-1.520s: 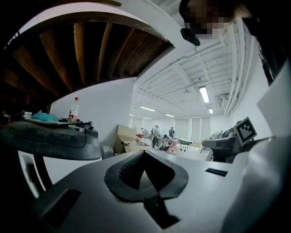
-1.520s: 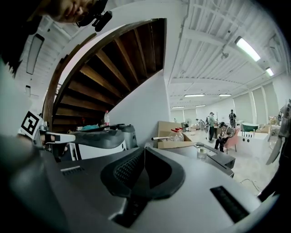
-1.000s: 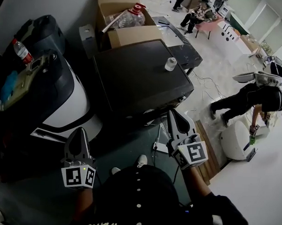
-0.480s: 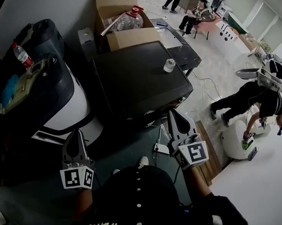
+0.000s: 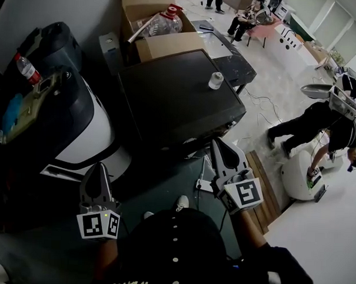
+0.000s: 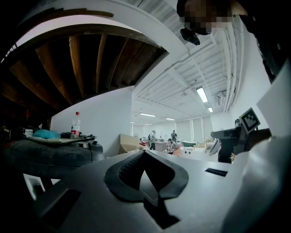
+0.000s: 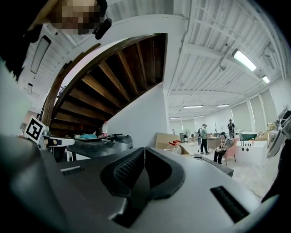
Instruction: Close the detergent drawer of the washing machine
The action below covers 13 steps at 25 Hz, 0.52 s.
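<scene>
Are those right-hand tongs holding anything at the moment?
No, the right tongs are shut tip to tip, with nothing between them.

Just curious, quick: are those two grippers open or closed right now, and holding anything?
Left gripper: jaws closed, holding nothing.
Right gripper: jaws closed, holding nothing.

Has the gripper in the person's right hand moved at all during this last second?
No. The right gripper stays put: its tip is just as close to the dark machine's front edge as before.
</scene>
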Tool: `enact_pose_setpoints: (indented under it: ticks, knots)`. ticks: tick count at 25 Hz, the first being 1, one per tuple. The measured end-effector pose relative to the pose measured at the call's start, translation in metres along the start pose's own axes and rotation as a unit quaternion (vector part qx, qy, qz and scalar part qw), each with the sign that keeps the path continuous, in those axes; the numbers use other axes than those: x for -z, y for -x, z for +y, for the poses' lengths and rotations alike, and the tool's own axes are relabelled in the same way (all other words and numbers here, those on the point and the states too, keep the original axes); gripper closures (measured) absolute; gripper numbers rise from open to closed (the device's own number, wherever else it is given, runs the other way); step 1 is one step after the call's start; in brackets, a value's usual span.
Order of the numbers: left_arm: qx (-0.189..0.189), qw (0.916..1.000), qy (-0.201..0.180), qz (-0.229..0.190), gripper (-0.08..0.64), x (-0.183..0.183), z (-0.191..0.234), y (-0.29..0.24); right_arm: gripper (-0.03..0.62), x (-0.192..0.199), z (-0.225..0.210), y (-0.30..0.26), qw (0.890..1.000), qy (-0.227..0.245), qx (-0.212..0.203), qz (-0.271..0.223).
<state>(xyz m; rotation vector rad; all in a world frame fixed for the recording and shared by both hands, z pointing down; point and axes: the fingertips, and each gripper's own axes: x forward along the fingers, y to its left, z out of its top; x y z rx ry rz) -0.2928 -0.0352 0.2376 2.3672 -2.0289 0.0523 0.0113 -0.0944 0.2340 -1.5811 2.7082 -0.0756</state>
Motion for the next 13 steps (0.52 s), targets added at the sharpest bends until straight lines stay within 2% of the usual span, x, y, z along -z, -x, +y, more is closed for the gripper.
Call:
enact_pose_setpoints:
  ticks: [3, 6, 13]
  knots:
    - [0.0, 1.0, -0.001, 0.001, 0.552, 0.0, -0.0013, -0.0006, 0.558, -0.0065, 0.0045, -0.0029, 1.0, -0.011, -0.011, -0.022]
    - [0.001, 1.0, -0.002, 0.001, 0.552, -0.0002, -0.0026, -0.001, 0.558, -0.0009, 0.0021, -0.0022, 1.0, -0.006, -0.008, -0.01]
    - [0.001, 1.0, -0.003, 0.001, 0.552, -0.0011, -0.008, -0.0026, 0.56, -0.0074, 0.0003, -0.0035, 1.0, -0.01, -0.004, -0.013]
